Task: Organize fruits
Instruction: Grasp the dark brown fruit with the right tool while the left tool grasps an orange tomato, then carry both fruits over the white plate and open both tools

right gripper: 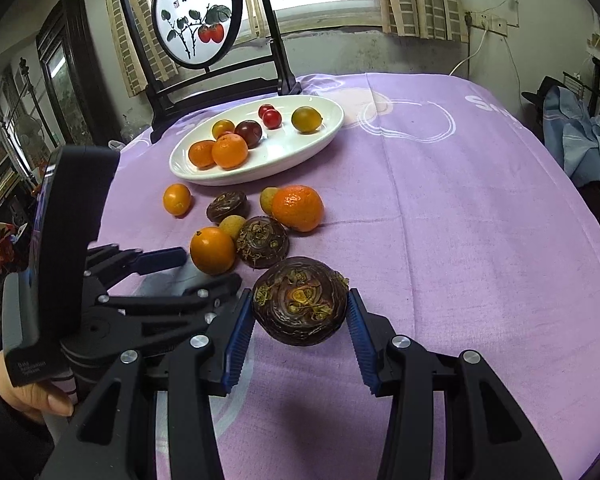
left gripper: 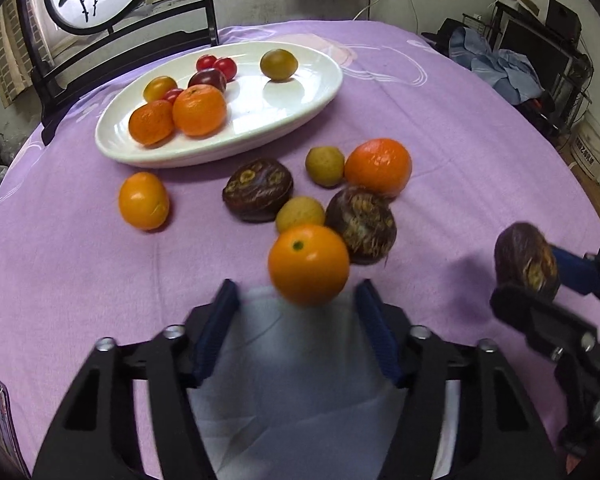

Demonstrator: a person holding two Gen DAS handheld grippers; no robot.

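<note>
A white oval plate [left gripper: 300,92] [right gripper: 324,136] at the far side of the table holds oranges, cherry tomatoes and other small fruits. Loose fruits lie in front of it: oranges, small yellow fruits and dark brown water chestnuts. My left gripper [left gripper: 296,292] is open, its blue pads on either side of a round orange [left gripper: 309,264] [right gripper: 212,250] just ahead. My right gripper [right gripper: 300,304] [left gripper: 536,280] is shut on a dark brown water chestnut [right gripper: 300,306] [left gripper: 526,262] and holds it above the cloth.
A purple cloth [right gripper: 460,220] covers the round table. A black stand with a round painted panel [right gripper: 198,12] stands behind the plate. A large tangerine [left gripper: 378,166], another orange [left gripper: 144,200] and two water chestnuts [left gripper: 258,189] lie loose mid-table.
</note>
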